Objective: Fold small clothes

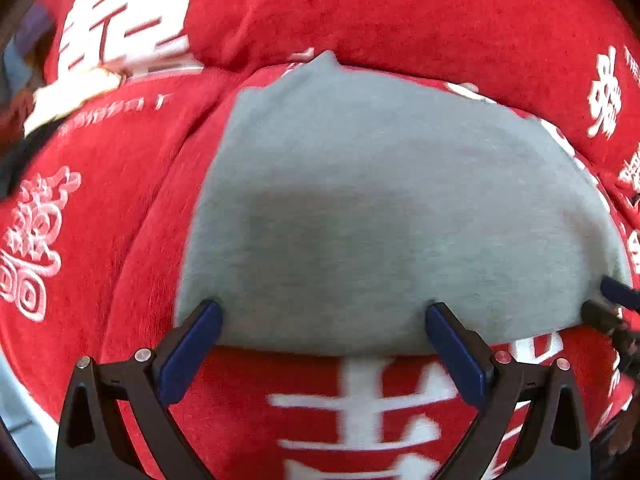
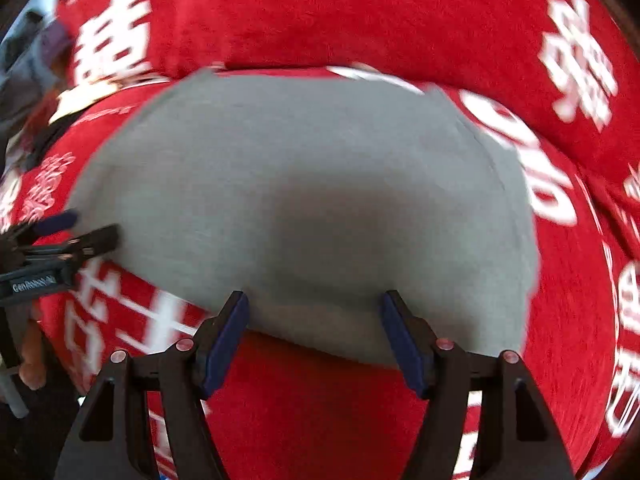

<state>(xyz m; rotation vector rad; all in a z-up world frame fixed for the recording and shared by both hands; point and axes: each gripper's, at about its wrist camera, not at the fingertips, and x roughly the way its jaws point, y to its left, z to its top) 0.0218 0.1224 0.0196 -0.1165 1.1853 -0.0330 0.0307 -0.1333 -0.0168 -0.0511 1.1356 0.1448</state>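
Observation:
A small grey garment [image 1: 380, 208] lies flat on a red cloth with white characters [image 1: 120, 200]. My left gripper [image 1: 324, 312] is open, its blue fingertips [image 1: 200, 320] at the garment's near edge. My right gripper [image 2: 314, 304] is open too, fingertips [image 2: 236, 312] over the near edge of the same garment [image 2: 304, 184]. The right gripper's tips show at the right edge of the left wrist view [image 1: 612, 300]. The left gripper shows at the left edge of the right wrist view [image 2: 76, 232], by the garment's left edge.
The red cloth [image 2: 360, 20] has a thick raised fold behind the garment. A pale floor or surface [image 1: 16, 400] shows at the lower left. Blurred objects [image 2: 28, 56] lie at the far left.

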